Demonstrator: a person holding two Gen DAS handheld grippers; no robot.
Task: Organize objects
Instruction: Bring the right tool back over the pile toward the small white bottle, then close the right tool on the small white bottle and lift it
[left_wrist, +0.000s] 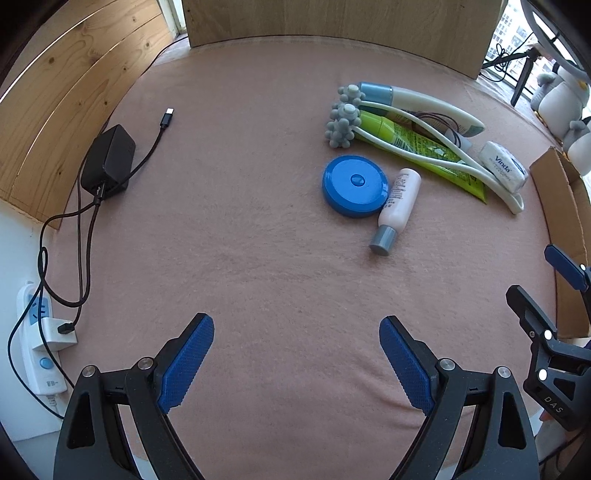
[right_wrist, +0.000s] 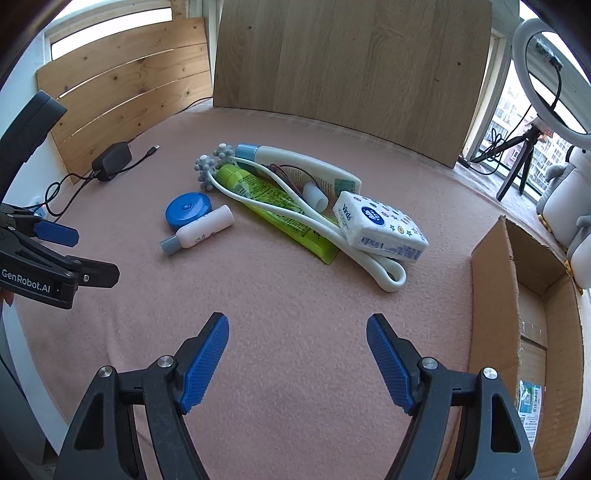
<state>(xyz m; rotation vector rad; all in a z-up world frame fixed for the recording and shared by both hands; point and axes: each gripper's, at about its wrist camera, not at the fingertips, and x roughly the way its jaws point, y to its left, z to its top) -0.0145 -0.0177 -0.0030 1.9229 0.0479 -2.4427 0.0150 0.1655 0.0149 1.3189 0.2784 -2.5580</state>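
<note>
The bench (right_wrist: 295, 295), covered in pink felt, carries a loose pile near its far right, and an open cardboard box (right_wrist: 495, 295) stands just right of it. In the pile, a white roller massager (right_wrist: 295, 206) lies over a green tube (right_wrist: 280, 201), with a tissue pack (right_wrist: 380, 229) on its handle; a blue round case (right_wrist: 186, 212) touches a small white bottle (right_wrist: 203, 230). Both the left gripper (left_wrist: 297, 360) and right gripper (right_wrist: 297, 360) hover with fingers spread, holding nothing. Probably best to take the tissue pack first, squarely across its short sides, since it rests on top
</note>
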